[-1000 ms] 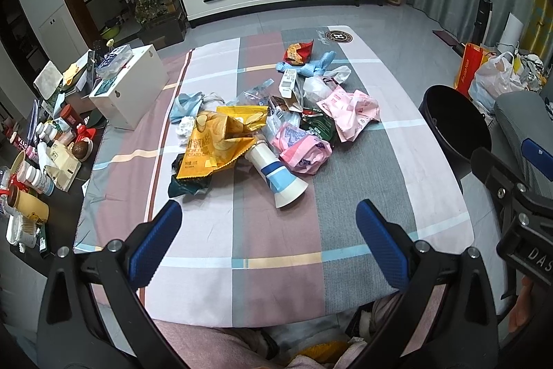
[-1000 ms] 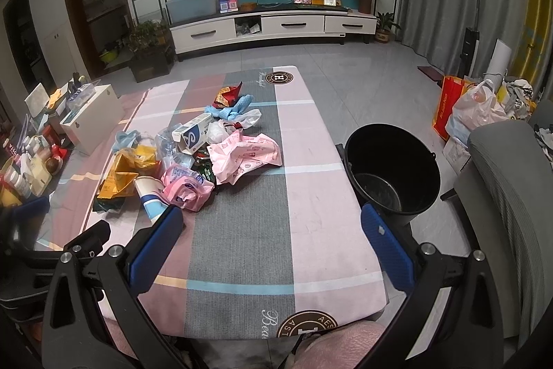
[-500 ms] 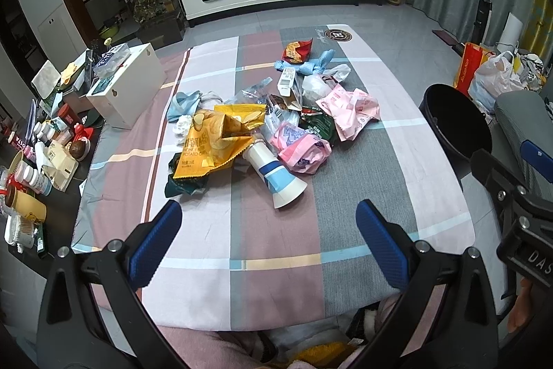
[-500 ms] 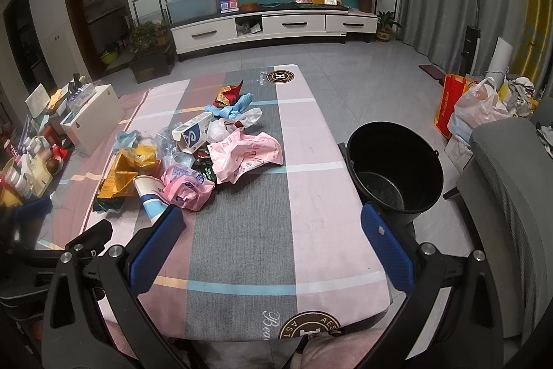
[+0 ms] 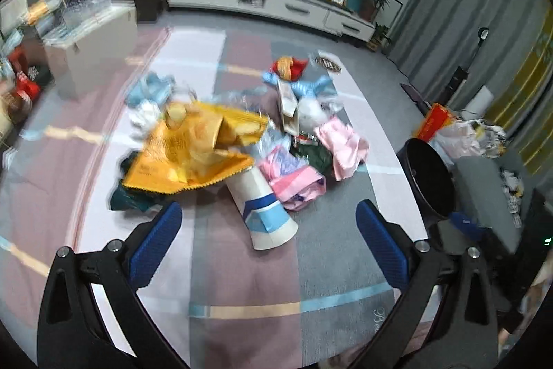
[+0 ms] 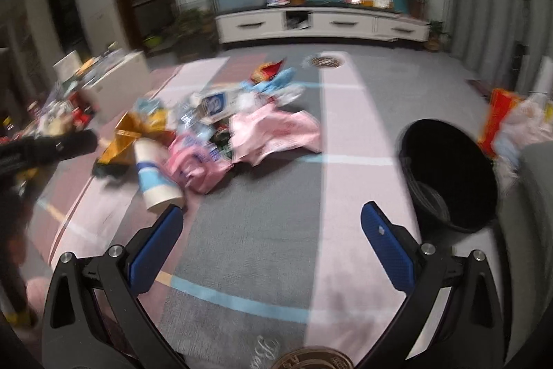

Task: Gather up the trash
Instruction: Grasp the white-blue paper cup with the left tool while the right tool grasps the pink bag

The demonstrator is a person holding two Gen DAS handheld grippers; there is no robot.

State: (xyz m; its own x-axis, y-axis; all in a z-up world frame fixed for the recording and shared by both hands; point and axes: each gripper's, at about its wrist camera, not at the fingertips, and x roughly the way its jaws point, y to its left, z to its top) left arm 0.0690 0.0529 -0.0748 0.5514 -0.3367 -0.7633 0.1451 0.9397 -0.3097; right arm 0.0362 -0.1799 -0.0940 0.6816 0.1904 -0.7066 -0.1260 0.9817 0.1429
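A heap of trash lies mid-table: a white and blue paper cup (image 5: 264, 210) on its side, a yellow snack bag (image 5: 193, 151), pink wrappers (image 5: 293, 177), a pink bag (image 6: 273, 134), a milk carton (image 6: 216, 104). The cup also shows in the right wrist view (image 6: 155, 175). My left gripper (image 5: 268, 241) is open and empty, just short of the cup. My right gripper (image 6: 271, 239) is open and empty over the bare cloth, right of the cup. A black bin (image 6: 449, 172) stands on the floor by the table's right edge.
A white box (image 5: 93, 51) and small clutter sit at the table's left side. A grey chair (image 5: 484, 196) and plastic bags (image 5: 463, 137) are right of the bin. A white TV cabinet (image 6: 321, 23) lines the far wall.
Both grippers have moved forward and lower toward the trash heap; the views are blurred by motion. The jaws stay open. Nothing has been taken hold of.
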